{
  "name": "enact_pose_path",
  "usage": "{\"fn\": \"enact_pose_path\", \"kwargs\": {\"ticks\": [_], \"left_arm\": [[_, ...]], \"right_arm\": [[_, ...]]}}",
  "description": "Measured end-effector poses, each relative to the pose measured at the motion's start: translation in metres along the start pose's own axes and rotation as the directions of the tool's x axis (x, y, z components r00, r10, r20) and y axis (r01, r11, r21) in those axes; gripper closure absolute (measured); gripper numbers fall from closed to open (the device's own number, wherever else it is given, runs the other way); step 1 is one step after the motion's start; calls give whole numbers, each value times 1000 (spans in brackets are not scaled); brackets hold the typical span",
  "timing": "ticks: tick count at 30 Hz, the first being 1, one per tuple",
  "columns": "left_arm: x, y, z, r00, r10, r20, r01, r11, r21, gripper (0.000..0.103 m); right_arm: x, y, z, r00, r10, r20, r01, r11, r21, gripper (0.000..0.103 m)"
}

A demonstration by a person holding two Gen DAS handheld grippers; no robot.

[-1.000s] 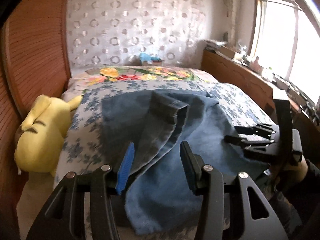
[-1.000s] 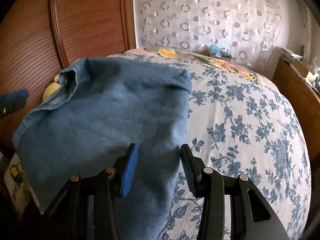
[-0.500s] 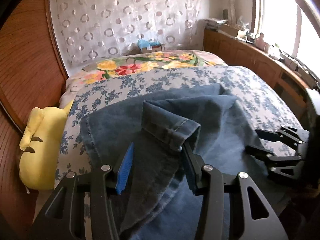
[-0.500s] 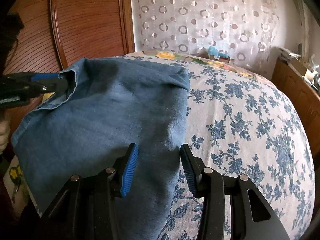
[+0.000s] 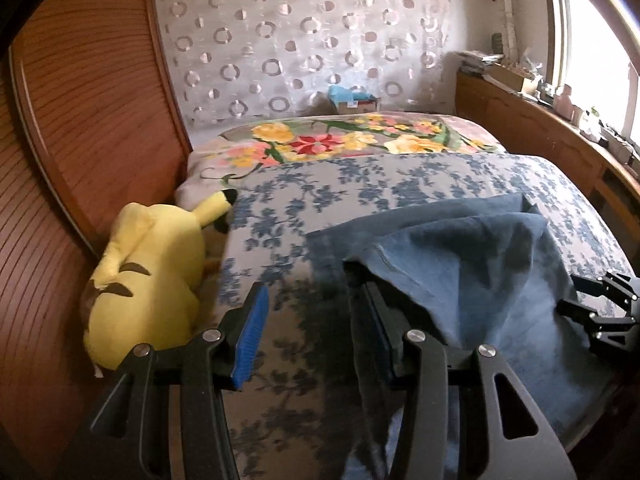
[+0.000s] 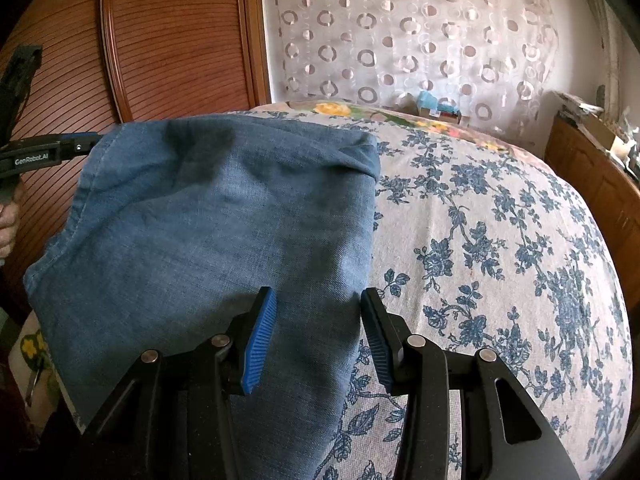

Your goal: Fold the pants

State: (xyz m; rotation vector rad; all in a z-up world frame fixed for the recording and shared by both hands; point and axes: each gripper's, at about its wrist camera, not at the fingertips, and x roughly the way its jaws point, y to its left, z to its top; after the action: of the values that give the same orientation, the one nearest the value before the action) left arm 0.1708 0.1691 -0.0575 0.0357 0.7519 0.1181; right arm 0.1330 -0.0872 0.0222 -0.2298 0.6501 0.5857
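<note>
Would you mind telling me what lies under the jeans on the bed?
The jeans lie on a blue-flowered bedspread, which shows all around them. What the bedspread looks like directly beneath the denim is covered, so anything tucked under there cannot be seen.

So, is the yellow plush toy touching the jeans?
Apart. The left wrist view shows a strip of blue-flowered bedspread lying bare between the plush toy and the nearest edge of the jeans.

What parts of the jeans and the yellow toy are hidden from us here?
- Jeans: near end cut off by the bottom edge, behind the right tool, right wrist view.
- Jeans' left corner: left tool body hides it, left wrist view.
- Yellow plush toy: face turned away, left wrist view.
</note>
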Motion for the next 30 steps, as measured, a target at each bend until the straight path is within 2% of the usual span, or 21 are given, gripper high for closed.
{"fn": "enact_pose_path", "kwargs": {"ticks": [3,6,16,18,19,20,25,30], "left_arm": [[-6,5,-3,1000,-5,10,5,1000,-16,55],[-12,4,-6,999,-45,30,46,998,-33,55],[-28,-26,-16,985,-157,74,158,987,-5,54],[-30,-32,-20,980,-183,78,184,983,-5,46],[-29,-35,-22,977,-200,78,201,980,-7,35],[-29,-37,-24,974,-213,75,214,977,-10,29],[-26,-46,-38,965,-254,63,256,966,-30,26],[-22,-56,-54,971,-234,46,236,971,-32,26]], "right_arm": [[0,0,0,1000,1,-1,-1,1000,1,57],[0,0,0,1000,4,0,-4,1000,6,57],[2,0,2,1000,11,-4,-11,1000,19,57],[2,0,2,1000,13,-3,-13,1000,26,57],[2,-1,2,1000,15,-2,-15,999,31,57],[2,-2,1,1000,21,-1,-21,999,36,57],[4,-3,2,1000,30,-6,-30,998,47,57],[5,-3,2,999,34,-5,-33,998,58,57]]}}
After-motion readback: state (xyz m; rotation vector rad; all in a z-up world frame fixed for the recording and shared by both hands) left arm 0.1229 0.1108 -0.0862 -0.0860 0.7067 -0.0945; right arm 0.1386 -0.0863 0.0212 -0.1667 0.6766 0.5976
